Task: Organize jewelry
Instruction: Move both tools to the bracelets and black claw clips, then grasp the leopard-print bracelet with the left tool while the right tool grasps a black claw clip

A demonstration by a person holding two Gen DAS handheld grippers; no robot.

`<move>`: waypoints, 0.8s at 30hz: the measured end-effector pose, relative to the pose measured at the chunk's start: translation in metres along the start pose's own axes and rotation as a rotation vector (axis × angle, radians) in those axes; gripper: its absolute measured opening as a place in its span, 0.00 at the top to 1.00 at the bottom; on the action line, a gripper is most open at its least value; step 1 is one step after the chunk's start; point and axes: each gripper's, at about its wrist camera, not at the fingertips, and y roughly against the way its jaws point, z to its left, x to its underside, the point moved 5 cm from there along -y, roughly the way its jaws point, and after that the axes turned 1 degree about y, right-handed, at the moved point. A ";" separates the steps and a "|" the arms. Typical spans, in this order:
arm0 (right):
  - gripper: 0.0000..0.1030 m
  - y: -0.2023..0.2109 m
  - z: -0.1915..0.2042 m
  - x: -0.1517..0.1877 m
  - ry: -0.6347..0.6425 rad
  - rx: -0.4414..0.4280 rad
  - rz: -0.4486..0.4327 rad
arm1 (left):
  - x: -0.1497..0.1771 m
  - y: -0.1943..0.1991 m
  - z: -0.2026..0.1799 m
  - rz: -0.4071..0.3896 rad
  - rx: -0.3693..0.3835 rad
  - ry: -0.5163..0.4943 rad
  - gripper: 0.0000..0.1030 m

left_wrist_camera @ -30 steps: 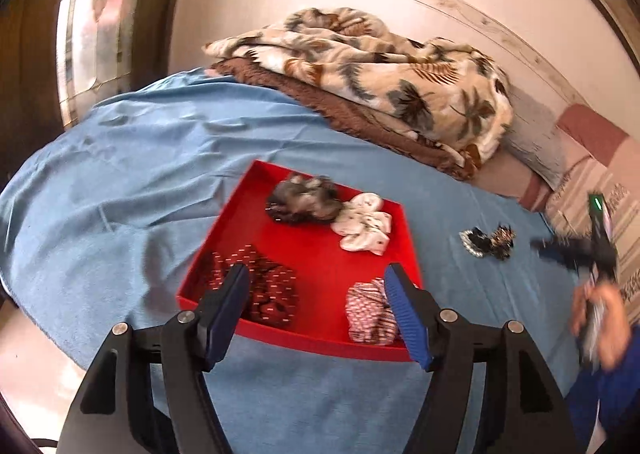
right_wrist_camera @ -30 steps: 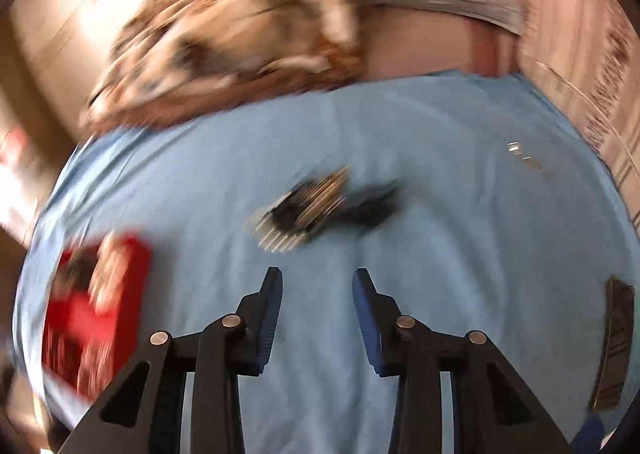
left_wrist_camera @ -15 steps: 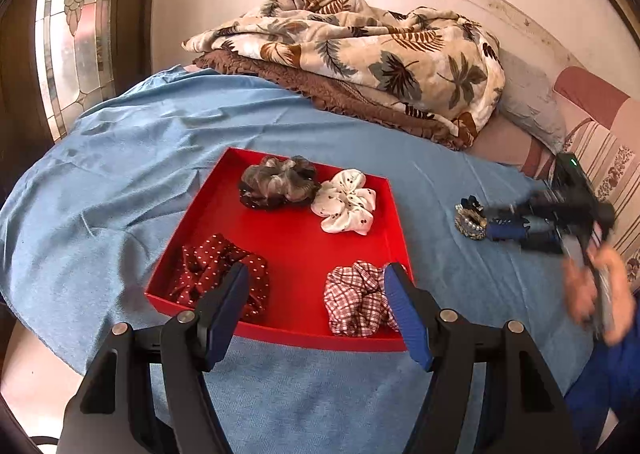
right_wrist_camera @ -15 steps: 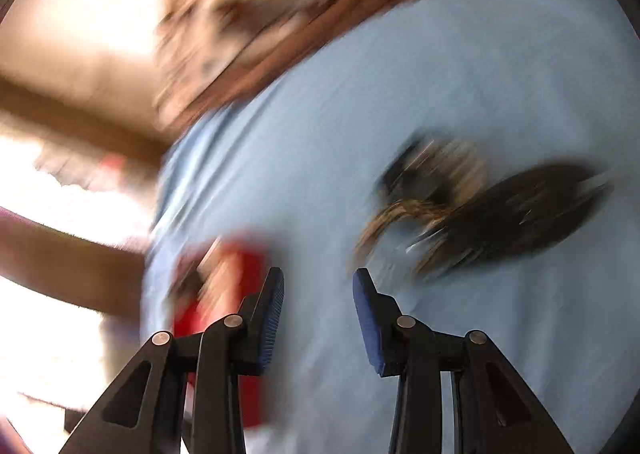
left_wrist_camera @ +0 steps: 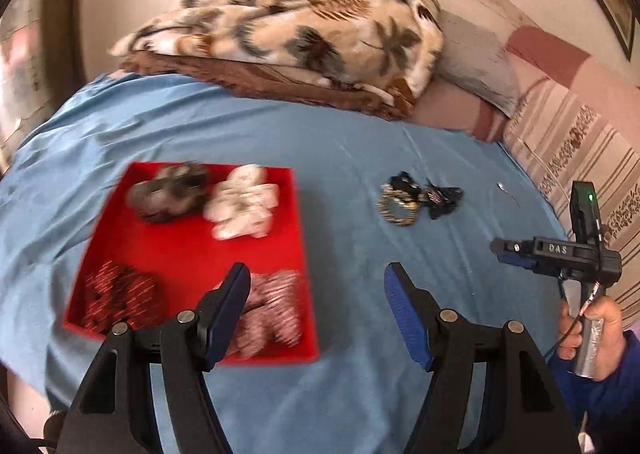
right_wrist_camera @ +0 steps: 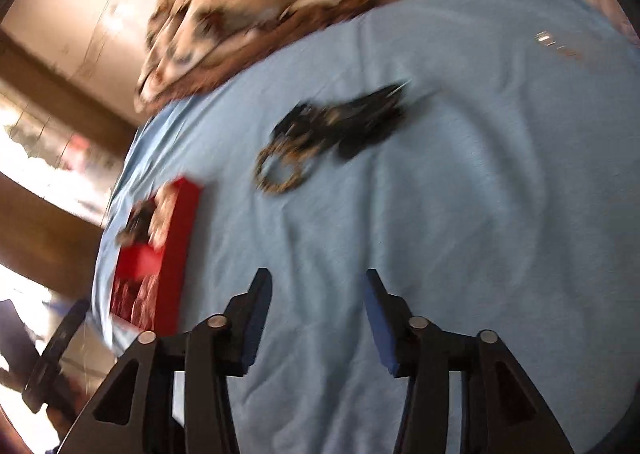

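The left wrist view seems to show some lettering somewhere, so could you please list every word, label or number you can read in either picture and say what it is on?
"DAS" or "OAS", first letter unclear: white letters on the black body of the right tongs, seen in the left wrist view.
No other text is legible; the red tray, blue sheet and blanket show none, and the right wrist view is blurred.

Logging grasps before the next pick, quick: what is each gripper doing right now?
Left gripper: open, holding nothing, hovering over the red tray's right edge.
Right gripper: open, holding nothing, above the blue sheet, short of the bracelet pile.
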 end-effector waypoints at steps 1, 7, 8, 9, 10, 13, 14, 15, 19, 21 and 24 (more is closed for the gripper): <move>0.46 0.000 -0.005 -0.008 -0.016 0.007 -0.022 | -0.006 -0.013 -0.011 0.021 0.008 -0.012 0.34; 0.46 -0.007 -0.028 -0.046 -0.161 -0.087 -0.088 | -0.025 -0.089 -0.043 0.127 0.021 0.004 0.34; 0.46 -0.011 -0.032 -0.051 -0.190 -0.108 -0.091 | -0.028 -0.105 -0.046 0.145 0.033 0.018 0.34; 0.46 -0.017 -0.035 -0.057 -0.216 -0.121 -0.091 | -0.031 -0.122 -0.048 0.165 0.036 0.034 0.38; 0.46 -0.025 -0.036 -0.062 -0.239 -0.128 -0.088 | -0.033 -0.134 -0.049 0.179 0.036 0.044 0.42; 0.45 -0.043 -0.042 -0.075 -0.293 -0.138 -0.088 | -0.043 -0.174 -0.058 0.218 0.046 0.066 0.51; 0.45 -0.047 -0.045 -0.079 -0.305 -0.139 -0.088 | -0.044 -0.183 -0.059 0.221 0.037 0.070 0.51; 0.45 -0.051 -0.047 -0.082 -0.317 -0.139 -0.088 | -0.047 -0.193 -0.061 0.226 0.032 0.072 0.51; 0.45 -0.068 -0.053 -0.093 -0.353 -0.143 -0.081 | -0.052 -0.224 -0.067 0.254 0.038 0.088 0.51; 0.45 -0.075 -0.054 -0.097 -0.361 -0.140 -0.079 | -0.053 -0.233 -0.068 0.263 0.052 0.108 0.51; 0.49 -0.080 -0.054 -0.101 -0.352 -0.138 -0.086 | -0.054 -0.238 -0.075 0.259 0.048 0.102 0.51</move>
